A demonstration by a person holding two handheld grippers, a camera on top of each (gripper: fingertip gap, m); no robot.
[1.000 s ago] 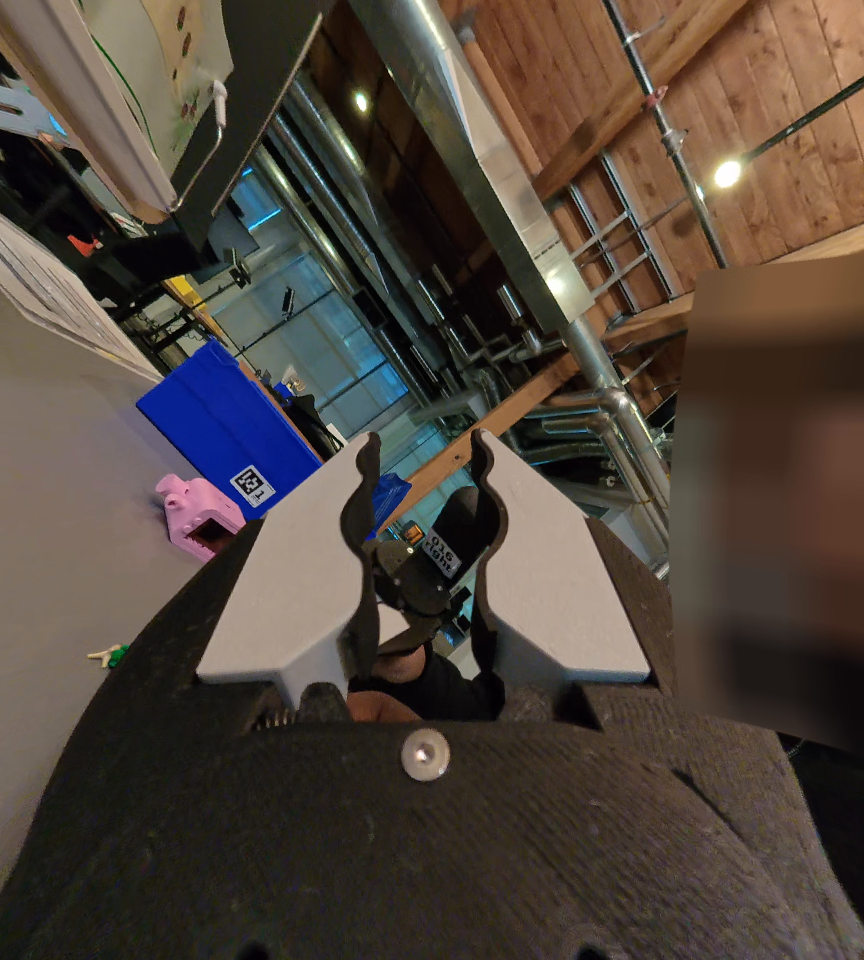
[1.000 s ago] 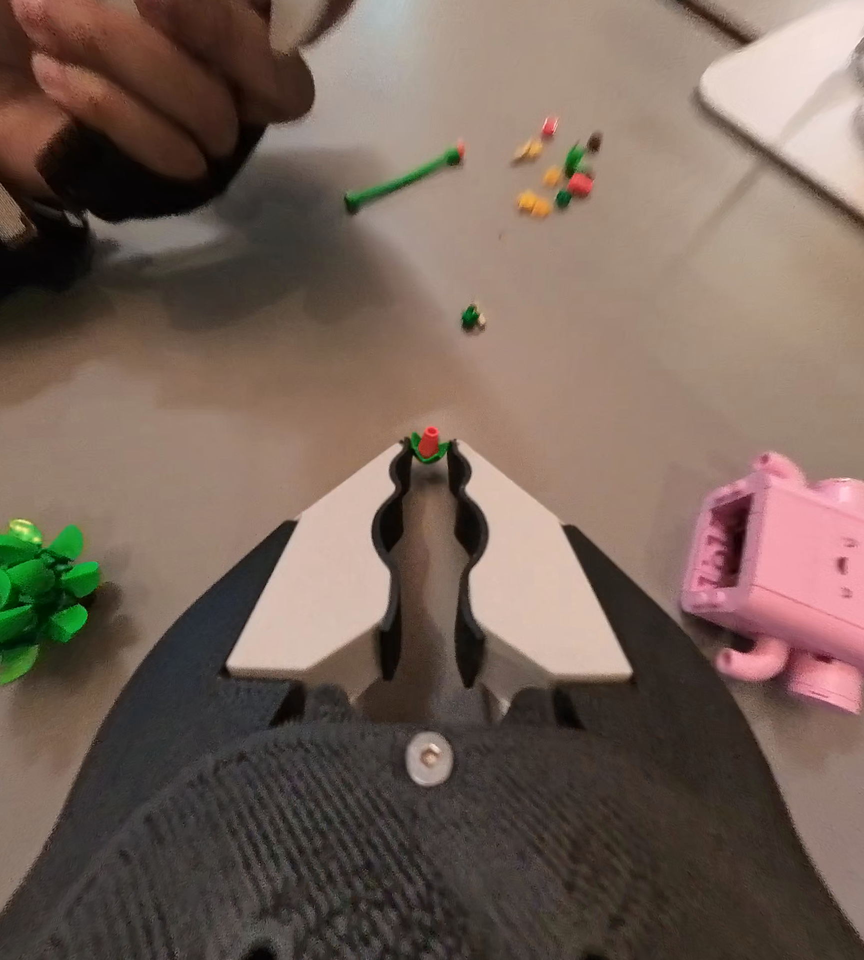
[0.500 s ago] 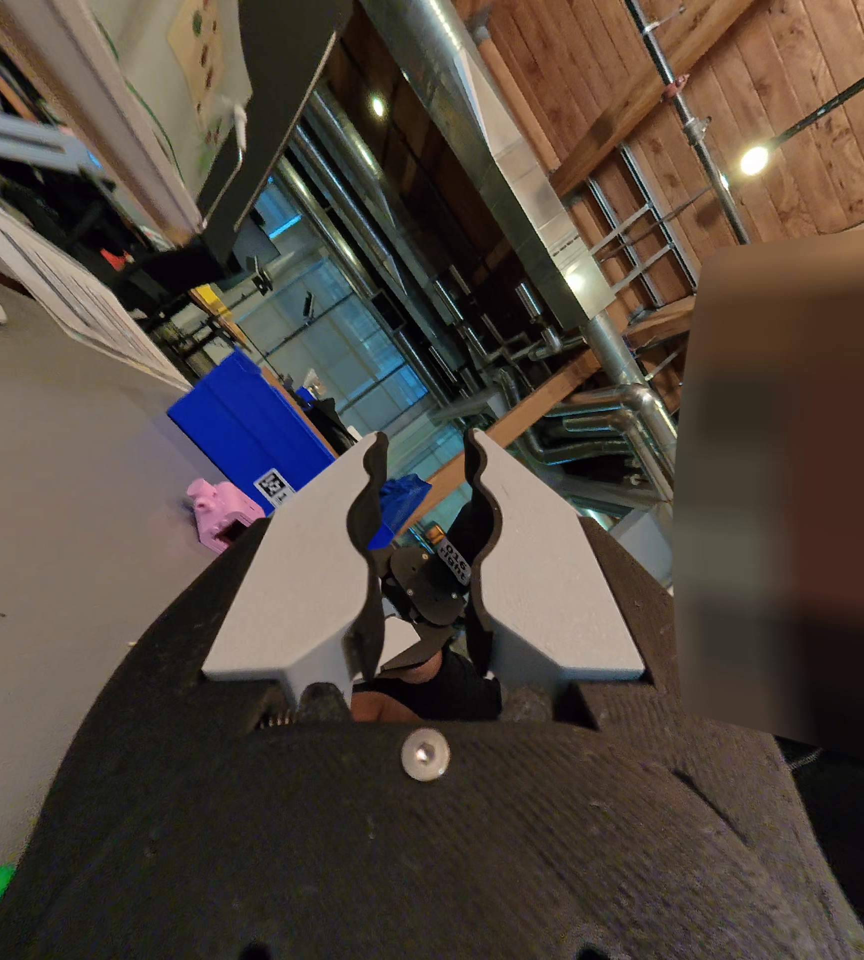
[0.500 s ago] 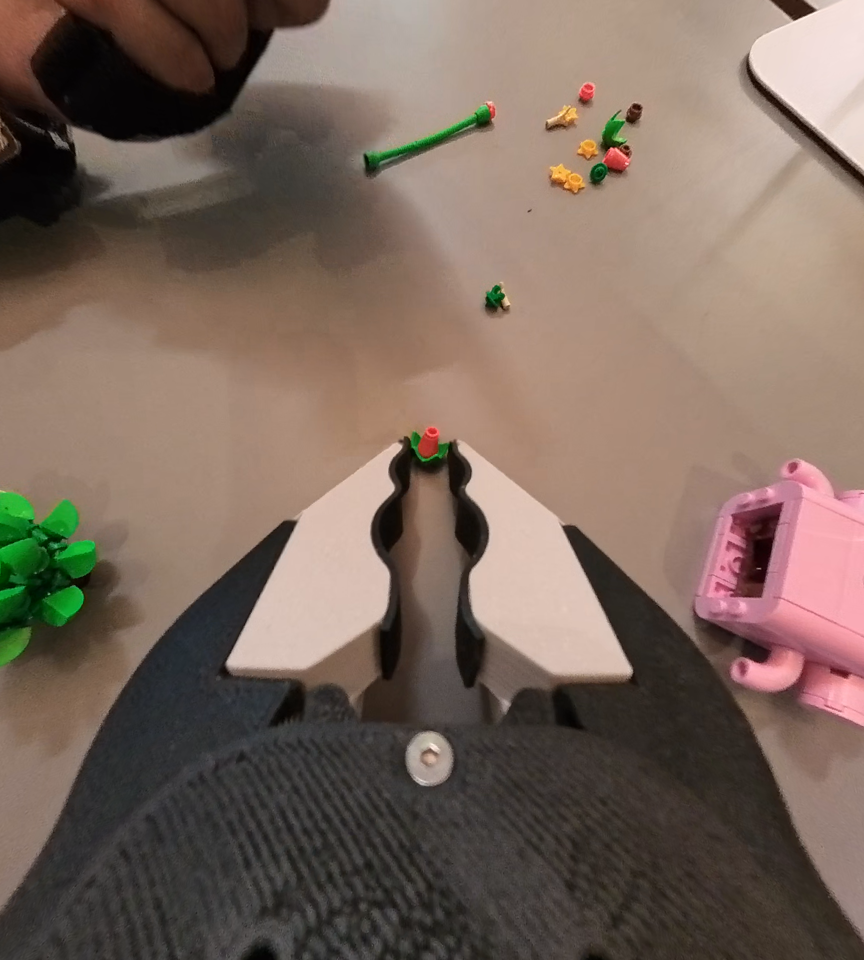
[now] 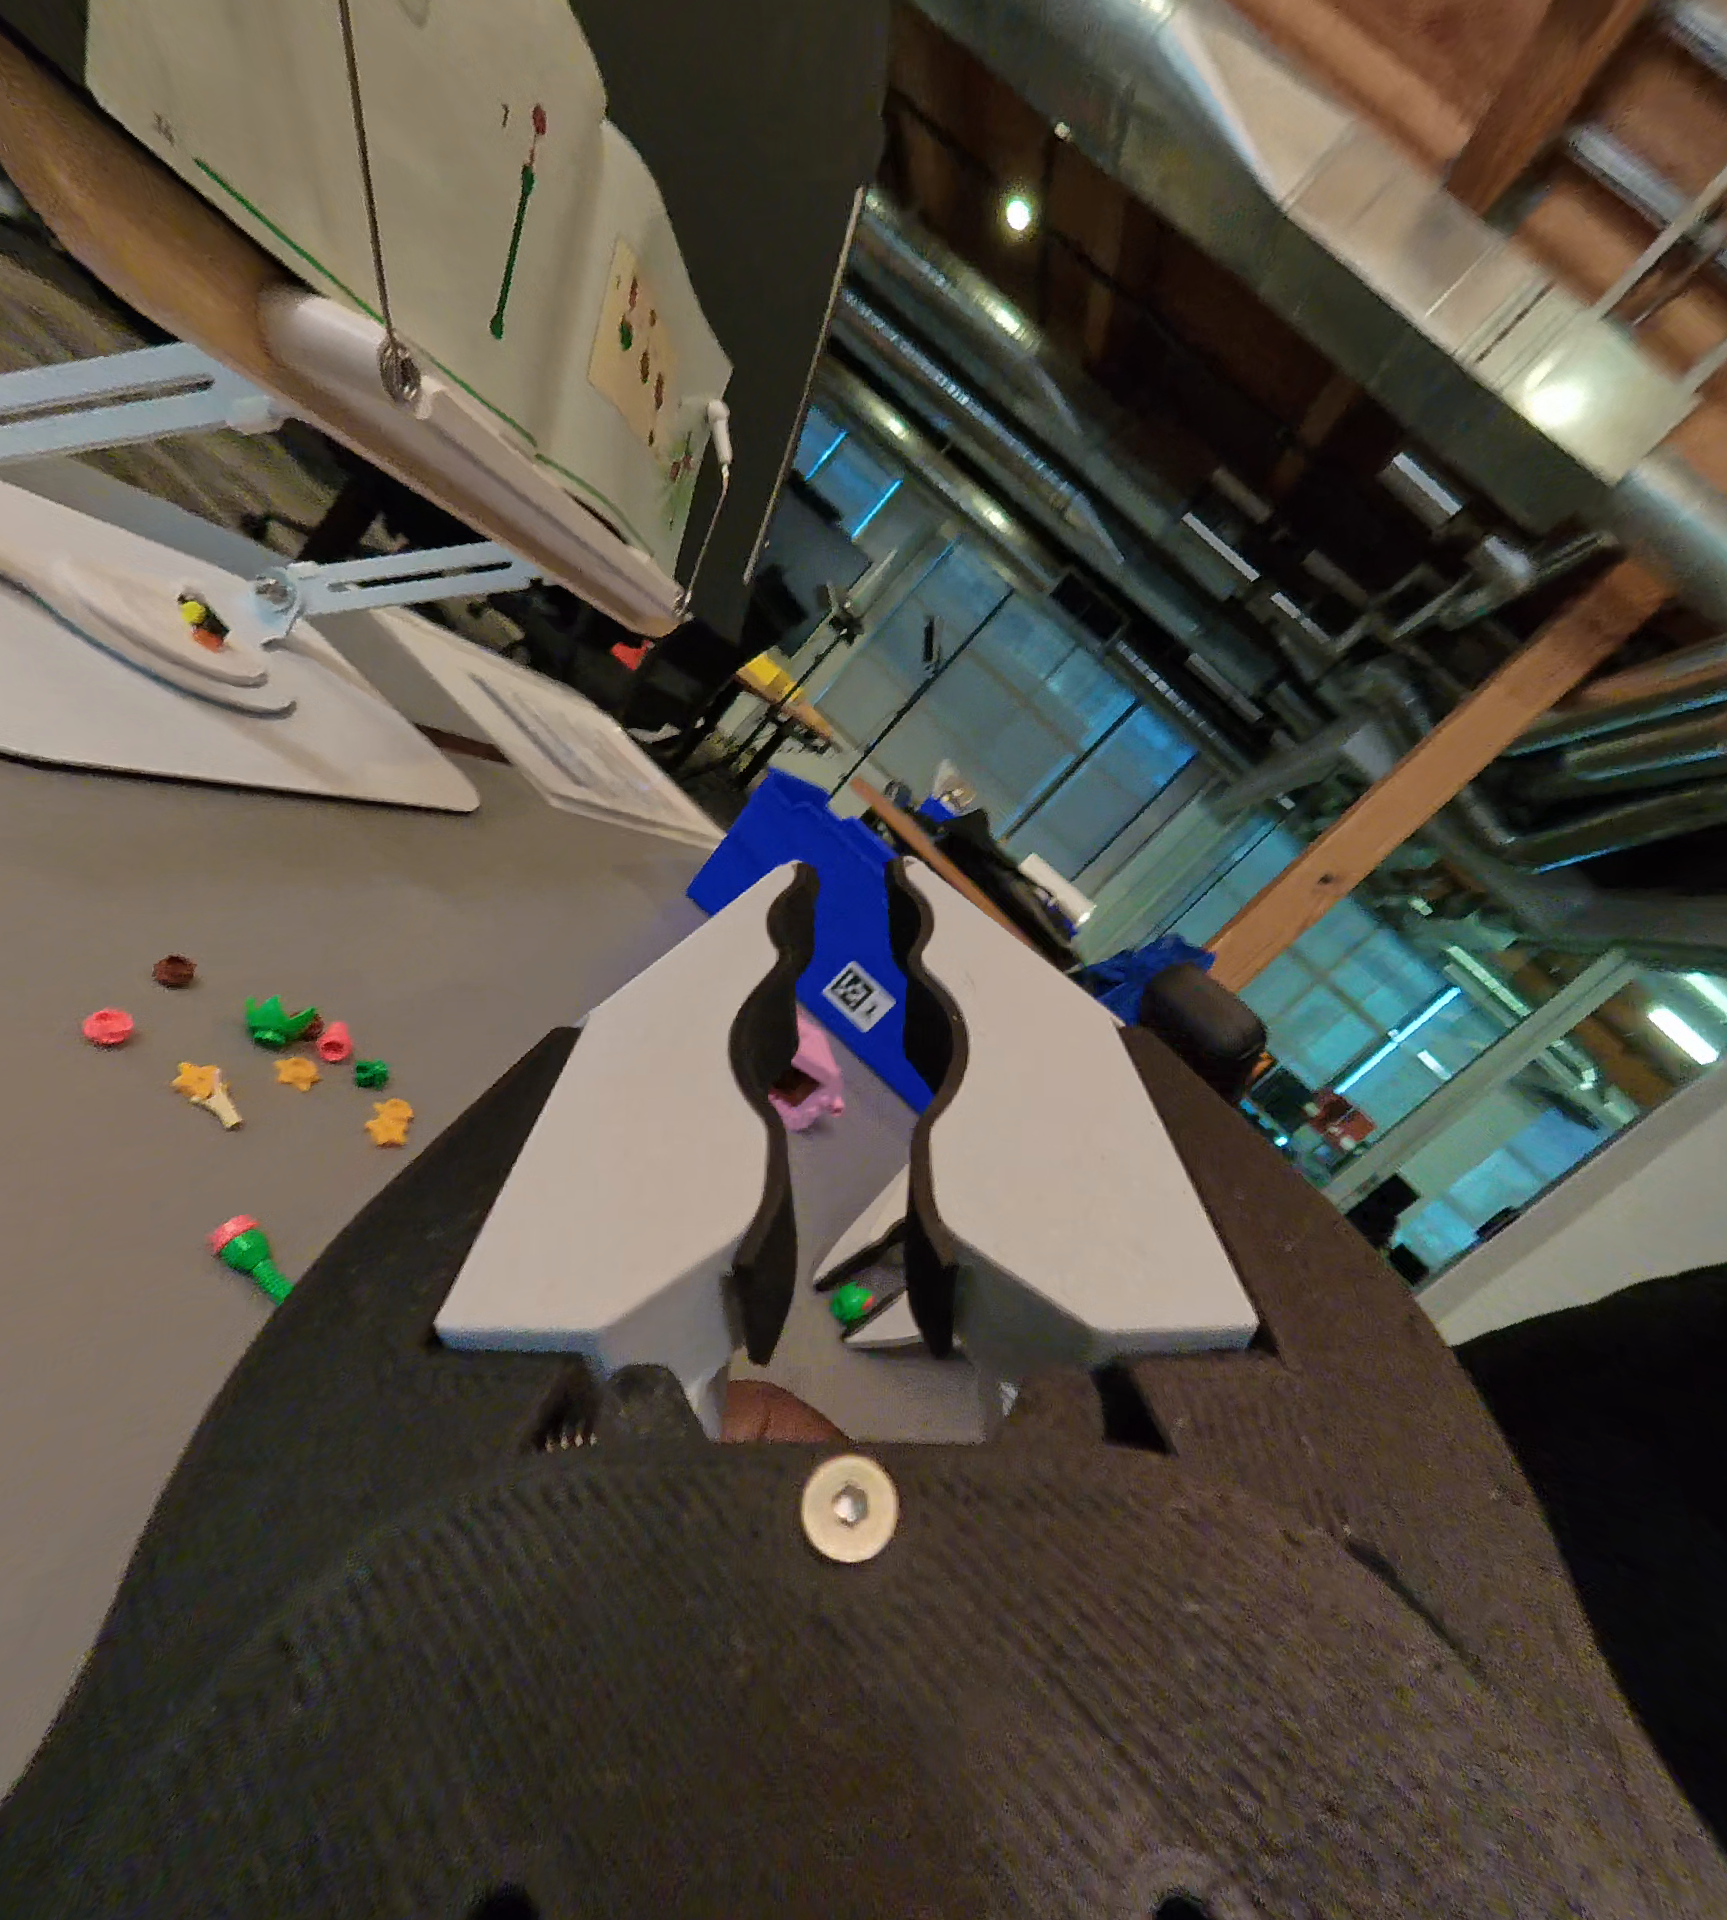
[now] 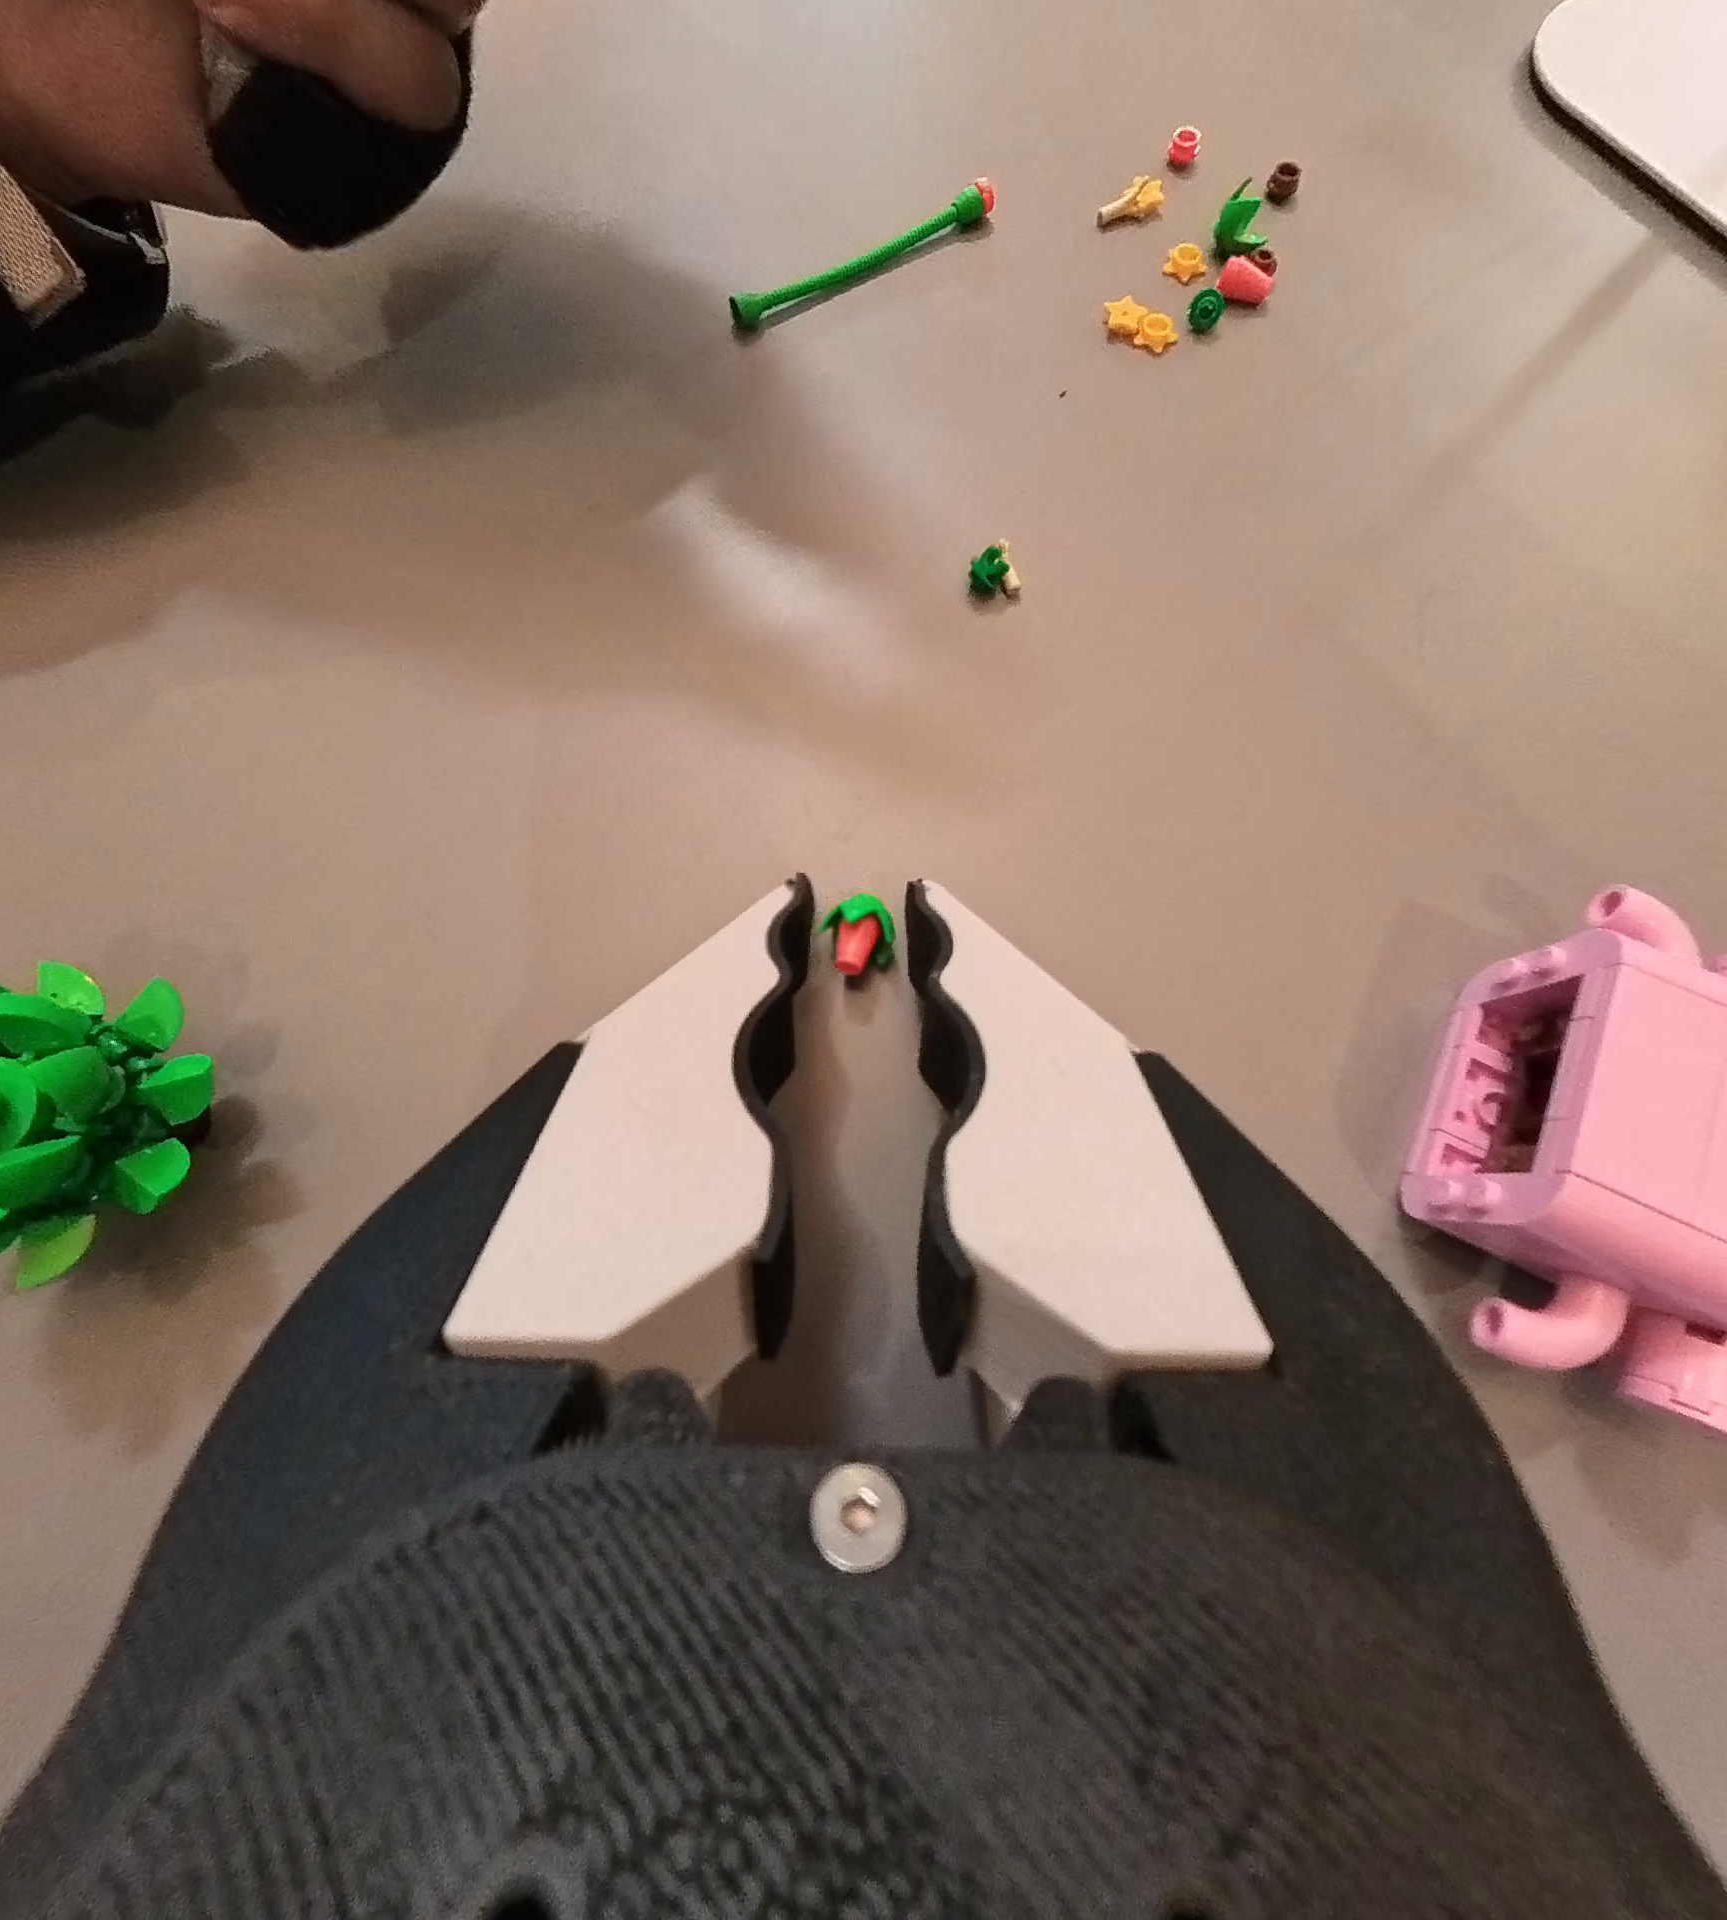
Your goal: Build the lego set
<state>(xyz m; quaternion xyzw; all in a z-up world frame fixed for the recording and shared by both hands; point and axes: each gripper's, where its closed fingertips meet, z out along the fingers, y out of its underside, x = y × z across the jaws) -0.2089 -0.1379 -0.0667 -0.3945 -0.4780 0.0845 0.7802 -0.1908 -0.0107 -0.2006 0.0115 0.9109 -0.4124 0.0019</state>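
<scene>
At the centre of the right wrist view, the right claw [image 6: 854, 899] hung over the grey bench [image 6: 526, 727] with its jaws parted, and a small green-and-red bud piece [image 6: 857, 933] lay between the fingertips, touching neither finger. At the left edge of that frame sat a green leafy build [image 6: 38, 1122], and at the right edge a pink pot-shaped build [image 6: 1648, 1153] lay on its side, its open end facing left. In the upper part lay a green stem [image 6: 859, 260] with a red tip, a scatter of small yellow, red, green and brown pieces [image 6: 1197, 255] to its right, and one green piece [image 6: 992, 569] alone below them. A hand [image 6: 215, 94] filled the upper left corner. In the left wrist view the left claw [image 5: 848, 883] was tilted up toward the ceiling, jaws apart and empty, with a blue bin [image 5: 838, 935] beyond its tips.
</scene>
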